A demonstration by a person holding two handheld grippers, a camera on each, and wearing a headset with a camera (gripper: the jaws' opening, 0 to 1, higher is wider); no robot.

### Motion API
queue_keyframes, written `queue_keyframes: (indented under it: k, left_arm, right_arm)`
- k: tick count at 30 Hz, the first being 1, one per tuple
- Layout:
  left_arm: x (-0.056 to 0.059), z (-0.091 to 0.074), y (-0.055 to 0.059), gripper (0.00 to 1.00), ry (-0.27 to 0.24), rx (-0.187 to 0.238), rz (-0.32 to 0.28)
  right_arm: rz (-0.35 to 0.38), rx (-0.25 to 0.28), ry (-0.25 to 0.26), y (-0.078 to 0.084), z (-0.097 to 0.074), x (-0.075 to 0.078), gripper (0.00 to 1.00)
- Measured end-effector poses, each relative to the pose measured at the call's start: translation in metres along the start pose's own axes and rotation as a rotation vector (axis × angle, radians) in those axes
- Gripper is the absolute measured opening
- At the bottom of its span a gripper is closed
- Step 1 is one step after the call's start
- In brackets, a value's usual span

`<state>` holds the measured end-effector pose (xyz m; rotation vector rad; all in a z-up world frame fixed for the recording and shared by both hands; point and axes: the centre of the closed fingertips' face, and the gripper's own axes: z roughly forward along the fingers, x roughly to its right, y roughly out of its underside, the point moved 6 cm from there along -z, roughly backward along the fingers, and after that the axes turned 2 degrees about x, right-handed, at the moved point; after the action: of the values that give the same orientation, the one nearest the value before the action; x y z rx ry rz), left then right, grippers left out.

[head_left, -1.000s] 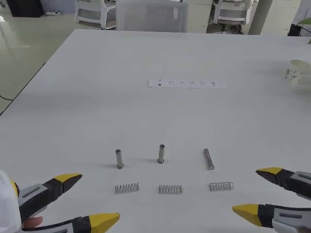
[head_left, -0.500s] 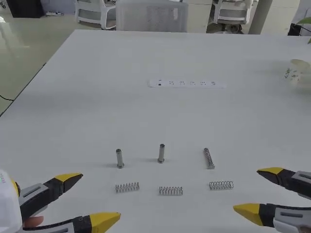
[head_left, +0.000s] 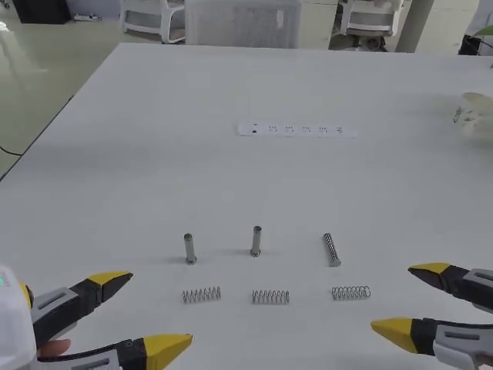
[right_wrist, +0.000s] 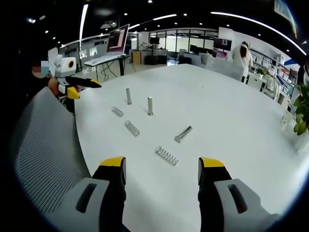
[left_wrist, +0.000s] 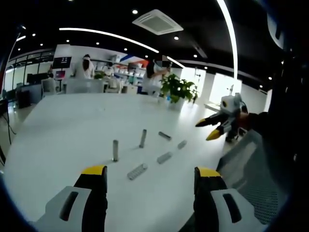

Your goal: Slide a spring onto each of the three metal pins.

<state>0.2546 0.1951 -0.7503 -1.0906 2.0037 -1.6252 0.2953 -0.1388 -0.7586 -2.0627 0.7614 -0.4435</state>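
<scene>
White table point(head_left: 115, 169), head view. Three pins stand in a row at lower centre: left pin point(head_left: 189, 249) and middle pin point(head_left: 256, 241) are upright, right pin point(head_left: 331, 250) lies flat with its long axis running up-frame. Just below them lie left spring point(head_left: 201, 294), middle spring point(head_left: 270, 297) and right spring point(head_left: 350, 293), axes left-to-right. Left gripper point(head_left: 146, 312) is at lower left and right gripper point(head_left: 404, 299) at lower right, both with jaws apart and empty. Power strip point(head_left: 296, 130) is well apart, with bare surface all round.

Left gripper view: left spring point(left_wrist: 137, 171) sits just above the jaw gap, axis diagonal.

Right gripper view: right spring point(right_wrist: 166, 155) lies dead ahead and closest, with the flat pin just beyond it. Judgement: the right side has the shorter reach, and that pin needs lifting.
</scene>
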Motion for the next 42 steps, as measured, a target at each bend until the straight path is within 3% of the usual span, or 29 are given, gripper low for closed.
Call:
queue_keyframes:
  k: [12,27,42]
  left_arm:
    - [0.000,-0.001,0.001,0.69,-0.004,0.004,-0.003]
    - [0.003,-0.003,-0.001,0.69,-0.006,0.007,0.003]
    - [0.004,-0.003,0.000,0.68,-0.004,0.008,0.002]
  right_arm:
    - [-0.030,0.000,0.008,-0.026,0.015,0.013,0.58]
    - [-0.062,-0.018,0.031,-0.057,0.047,0.035,0.55]
    - [-0.031,-0.113,0.084,-0.060,0.083,0.049,0.48]
